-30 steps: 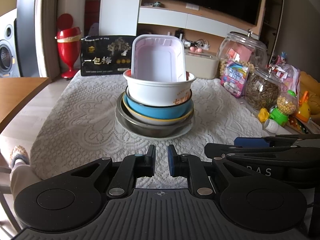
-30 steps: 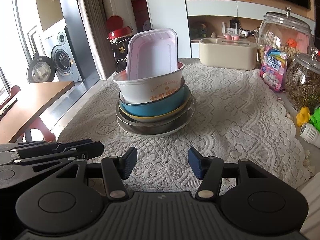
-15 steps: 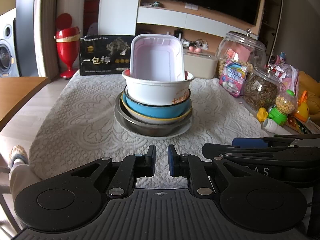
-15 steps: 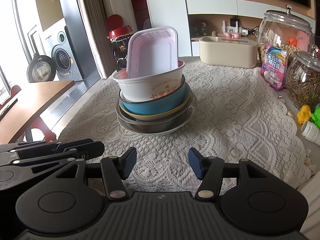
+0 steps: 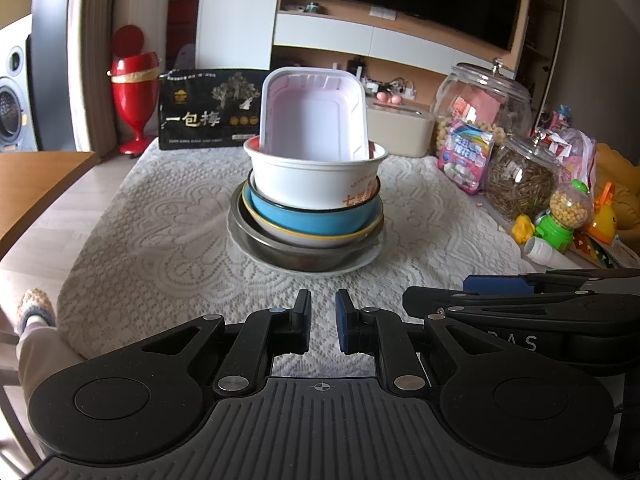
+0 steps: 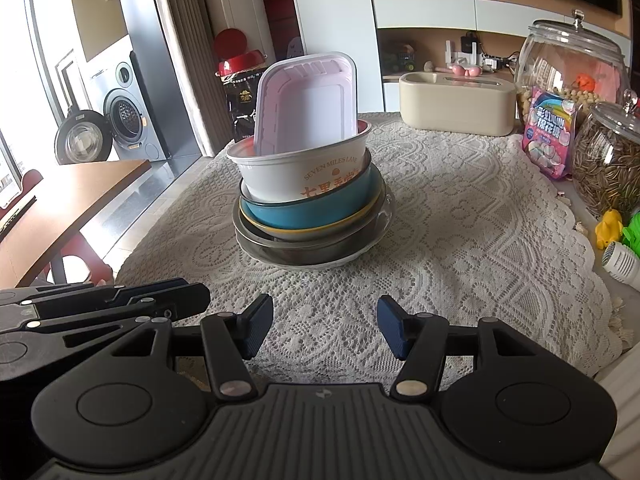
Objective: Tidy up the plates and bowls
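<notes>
A stack of dishes stands mid-table on the lace cloth. A pink rectangular tray (image 5: 314, 120) (image 6: 306, 106) stands upright in a white paper bowl (image 5: 308, 184) (image 6: 296, 176), which sits in a blue bowl (image 5: 312, 220) (image 6: 316, 214), a steel bowl (image 5: 296, 256) (image 6: 304, 252) and a white plate (image 5: 366, 260). My left gripper (image 5: 322, 320) is nearly shut and empty, well short of the stack. My right gripper (image 6: 322, 328) is open and empty, also short of it.
Glass jars (image 5: 484, 100) (image 6: 608, 160), a pink snack pack (image 6: 550, 136), toys (image 5: 560, 216) and a white bottle (image 6: 622, 262) line the right edge. A beige box (image 6: 456, 110) and a black package (image 5: 204, 116) stand behind. A wooden table (image 6: 60, 196) lies left.
Both grippers have drifted very slightly back from the stack. Their jaws have not changed.
</notes>
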`<action>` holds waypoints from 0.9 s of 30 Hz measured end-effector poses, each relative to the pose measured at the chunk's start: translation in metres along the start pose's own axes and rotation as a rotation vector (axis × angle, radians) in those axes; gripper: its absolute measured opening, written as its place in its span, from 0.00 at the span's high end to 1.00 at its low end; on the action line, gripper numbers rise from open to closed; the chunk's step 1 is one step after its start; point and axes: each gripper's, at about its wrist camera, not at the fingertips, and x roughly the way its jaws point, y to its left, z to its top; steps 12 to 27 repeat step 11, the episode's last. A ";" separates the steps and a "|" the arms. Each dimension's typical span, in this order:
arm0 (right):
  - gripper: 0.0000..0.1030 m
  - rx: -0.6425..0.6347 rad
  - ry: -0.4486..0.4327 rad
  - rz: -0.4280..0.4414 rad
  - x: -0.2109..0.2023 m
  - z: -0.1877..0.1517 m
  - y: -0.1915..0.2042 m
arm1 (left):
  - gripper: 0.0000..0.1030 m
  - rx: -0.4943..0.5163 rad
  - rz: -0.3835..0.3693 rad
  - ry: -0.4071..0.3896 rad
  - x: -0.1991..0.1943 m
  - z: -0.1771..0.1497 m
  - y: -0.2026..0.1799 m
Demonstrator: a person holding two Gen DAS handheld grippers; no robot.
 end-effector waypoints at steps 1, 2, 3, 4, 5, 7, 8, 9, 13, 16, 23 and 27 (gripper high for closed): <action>0.44 0.000 0.000 0.000 0.000 0.000 0.000 | 0.85 0.000 -0.001 0.000 0.000 0.000 0.000; 0.44 0.000 0.000 0.000 0.000 0.000 0.000 | 0.85 0.000 -0.001 0.000 0.000 0.000 0.000; 0.44 0.000 0.000 0.000 0.000 0.000 0.000 | 0.85 0.000 -0.001 0.000 0.000 0.000 0.000; 0.44 0.000 0.000 0.000 0.000 0.000 0.000 | 0.85 -0.001 -0.001 0.000 0.000 -0.001 -0.001; 0.44 0.000 0.000 0.000 0.000 0.000 0.000 | 0.85 -0.001 -0.001 0.000 0.000 0.000 0.000; 0.44 -0.002 0.001 0.001 0.000 0.000 0.000 | 0.85 -0.003 -0.002 -0.002 -0.001 -0.001 0.000; 0.44 -0.002 0.000 0.001 0.000 0.000 0.000 | 0.85 -0.004 -0.004 -0.002 -0.001 -0.001 0.000; 0.44 -0.003 0.000 0.001 0.000 0.000 0.000 | 0.85 -0.005 -0.006 -0.001 -0.001 -0.001 0.000; 0.44 -0.006 -0.001 0.002 0.001 -0.001 0.000 | 0.85 -0.009 -0.007 0.003 0.001 -0.001 0.001; 0.44 -0.006 -0.001 0.002 0.001 -0.001 0.000 | 0.85 -0.009 -0.007 0.003 0.001 -0.001 0.001; 0.44 -0.006 -0.001 0.002 0.001 -0.001 0.000 | 0.85 -0.009 -0.007 0.003 0.001 -0.001 0.001; 0.44 -0.006 -0.001 0.002 0.001 -0.001 0.000 | 0.85 -0.009 -0.007 0.003 0.001 -0.001 0.001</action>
